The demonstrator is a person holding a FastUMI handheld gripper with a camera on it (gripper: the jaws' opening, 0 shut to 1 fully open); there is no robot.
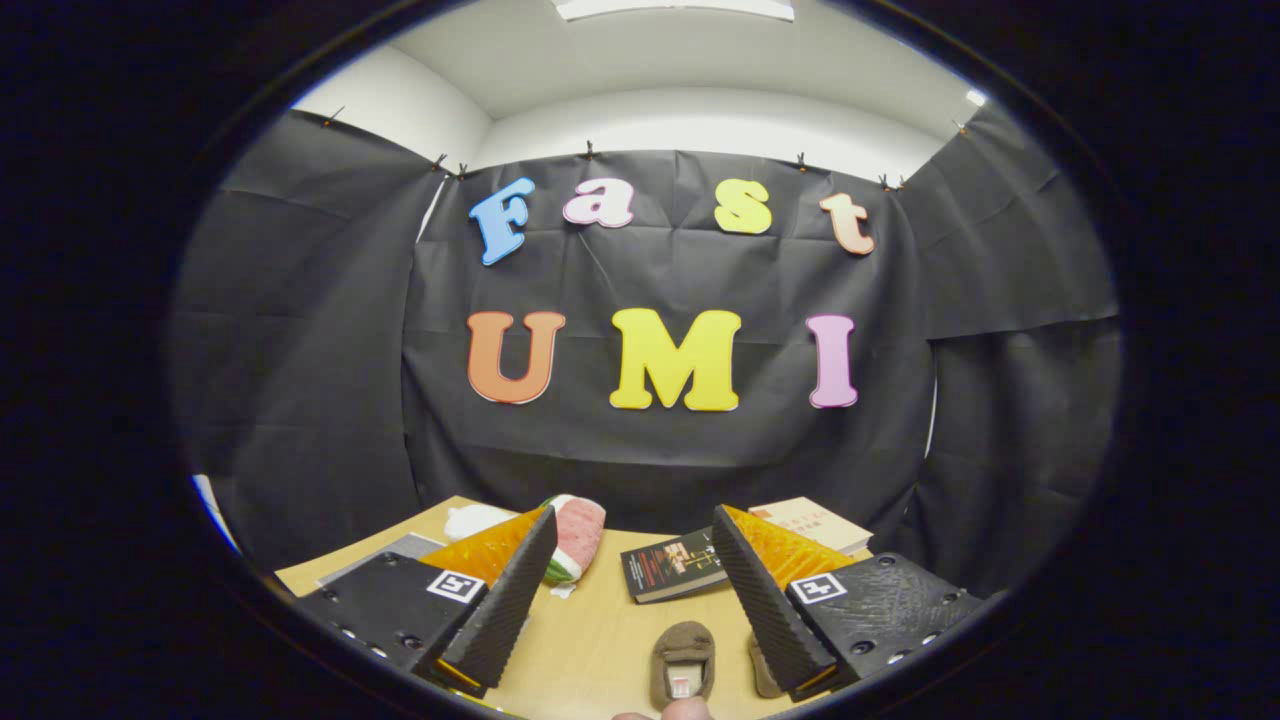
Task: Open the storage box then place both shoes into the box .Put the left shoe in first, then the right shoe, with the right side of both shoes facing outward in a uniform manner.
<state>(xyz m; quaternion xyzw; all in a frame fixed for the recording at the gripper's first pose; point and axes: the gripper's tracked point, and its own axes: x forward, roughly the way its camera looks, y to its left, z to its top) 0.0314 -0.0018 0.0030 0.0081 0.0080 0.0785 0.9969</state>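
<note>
- Gripper view: the gripper point(632, 570) hangs above a pale wooden table point(600, 640) with its two fingers spread wide and nothing between them.
- A small brown shoe point(683, 662) lies on the table in the gap between the fingers, nearer the right one. A second brown shape point(762, 668) peeks out from under the right finger just beside the shoe — probably the other shoe, though too little shows to be sure.
- The shoe's long axis runs away from the camera; the rounded end points toward the books, the open end with its pale insole faces back.
- By its fuzzy look, I judge it soft, light and easily squashed. A pinch across the collar or sides should hold; the toe would likely crumple.
- Beyond the shoe lie a dark book point(672, 565) and a pale book point(812, 523); to the dark book's left sits a watermelon-slice plush point(578, 535) with a white object point(472, 520) past it.
- I cannot pick out the storage box.
</note>
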